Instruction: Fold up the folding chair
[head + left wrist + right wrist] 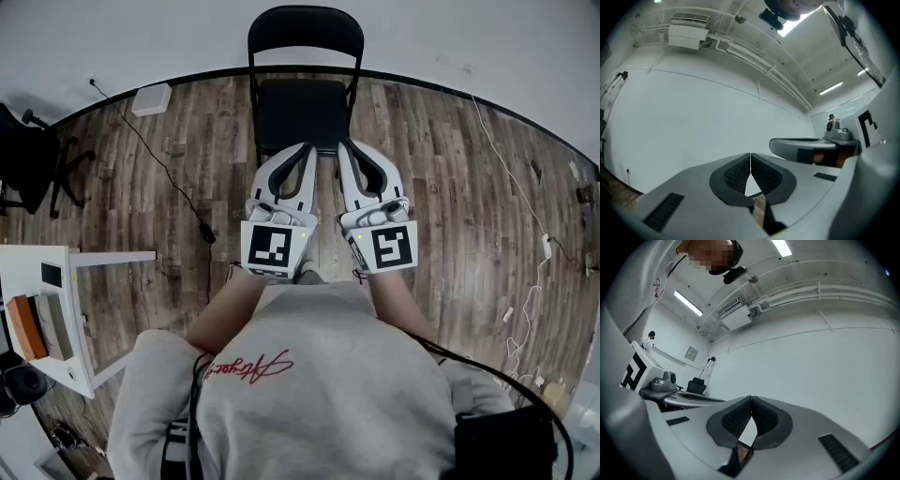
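Observation:
A black folding chair [302, 89] stands unfolded against the white wall, its seat facing me. My left gripper [306, 148] and right gripper [345, 146] are side by side just in front of the seat's near edge, both shut with nothing between their jaws. In the left gripper view the left gripper [750, 157] has its pads pressed together before the bare wall, and the right gripper [806, 147] shows beside it. The right gripper view shows the right gripper [751, 400] closed likewise, the left gripper [684, 399] at its left. The chair is hidden in both gripper views.
A wooden floor [450, 206] runs to the wall. A white table [42, 309] with boxes stands at the left, a black office chair [37, 164] behind it. A black cable [159, 164] crosses the floor left of the chair; white cables [525, 281] lie at the right.

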A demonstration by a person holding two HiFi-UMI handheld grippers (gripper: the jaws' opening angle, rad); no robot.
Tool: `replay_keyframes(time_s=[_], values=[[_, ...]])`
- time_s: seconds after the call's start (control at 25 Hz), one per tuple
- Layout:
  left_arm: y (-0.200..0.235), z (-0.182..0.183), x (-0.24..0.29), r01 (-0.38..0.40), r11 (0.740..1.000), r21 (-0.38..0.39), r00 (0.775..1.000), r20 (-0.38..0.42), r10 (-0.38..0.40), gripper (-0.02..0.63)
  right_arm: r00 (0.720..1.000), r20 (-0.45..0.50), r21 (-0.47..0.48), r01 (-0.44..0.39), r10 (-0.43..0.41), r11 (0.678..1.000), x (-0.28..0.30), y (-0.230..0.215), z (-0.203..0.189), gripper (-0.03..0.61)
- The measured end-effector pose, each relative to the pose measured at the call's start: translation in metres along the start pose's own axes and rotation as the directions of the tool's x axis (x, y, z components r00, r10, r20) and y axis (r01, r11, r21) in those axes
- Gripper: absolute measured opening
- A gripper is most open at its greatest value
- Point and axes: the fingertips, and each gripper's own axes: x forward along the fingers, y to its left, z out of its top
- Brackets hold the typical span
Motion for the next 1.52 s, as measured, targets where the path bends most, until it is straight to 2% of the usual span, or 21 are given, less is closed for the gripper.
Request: replay_keyframes(time_s=[0.56,0.72,0.84,0.96,1.04,1.08,1.12,1.2,1.32,1.44,1.48,1.52], values=[[0.004,-0.001,0.001,-0.007,1.000,-0.007,1.000,-0.003,0.007,0.020,1.000,-0.003,0.013,-0.008,0.008,1.000,0.004,0.004,-0.003,0.015],[0.005,-0.001,-0.001,0.027,0.996,-0.087,0.999,0.023,-0.025,0.020,1.000,0.024,0.057,-0.005,0.004,0.998,0.003,0.004,-0.003,0.017],[0.002,0.008,-0.004,0.073,0.985,-0.157,0.995,0.081,-0.061,0.020,1.000,0.023,0.049,0.020,-0.021,0.999,0.002,-0.003,-0.005,0.017],[0.004,0.014,-0.006,0.089,0.982,-0.164,0.988,0.136,-0.067,0.023,0.999,0.016,0.048,0.049,-0.049,0.998,0.003,-0.011,-0.009,0.017],[0.004,0.011,-0.003,0.112,0.980,-0.165,0.987,0.136,-0.090,0.052,0.998,0.011,0.034,0.067,-0.067,0.997,0.005,-0.015,-0.011,0.017],[0.004,0.008,0.000,0.126,0.976,-0.175,0.986,0.131,-0.104,0.115,0.997,0.008,0.022,0.075,-0.075,0.997,0.006,-0.016,-0.012,0.017],[0.005,0.004,0.002,0.139,0.971,-0.196,0.985,0.124,-0.116,0.170,0.997,0.005,0.011,0.081,-0.081,0.997,0.008,-0.017,-0.013,0.017],[0.008,-0.007,0.006,0.154,0.951,-0.267,0.986,0.110,-0.128,0.219,0.996,0.001,-0.015,0.091,-0.091,0.996,0.010,-0.018,-0.015,0.018],[0.012,-0.039,0.014,0.151,0.886,-0.438,0.989,0.069,-0.134,0.265,0.994,0.010,-0.093,0.108,-0.108,0.990,0.016,-0.026,-0.018,0.018],[0.012,-0.085,0.023,0.085,0.818,-0.569,0.989,-0.052,-0.138,0.291,0.992,-0.004,-0.124,0.121,-0.123,0.985,0.025,-0.041,-0.026,0.024],[0.010,-0.100,0.026,0.057,0.804,-0.592,0.985,-0.097,-0.141,0.295,0.992,-0.009,-0.126,0.122,-0.124,0.985,0.028,-0.048,-0.030,0.043],[0.007,-0.115,0.030,0.028,0.794,-0.607,0.980,-0.140,-0.142,0.301,0.992,-0.018,-0.134,0.118,-0.121,0.984,0.032,-0.056,-0.035,0.090]])
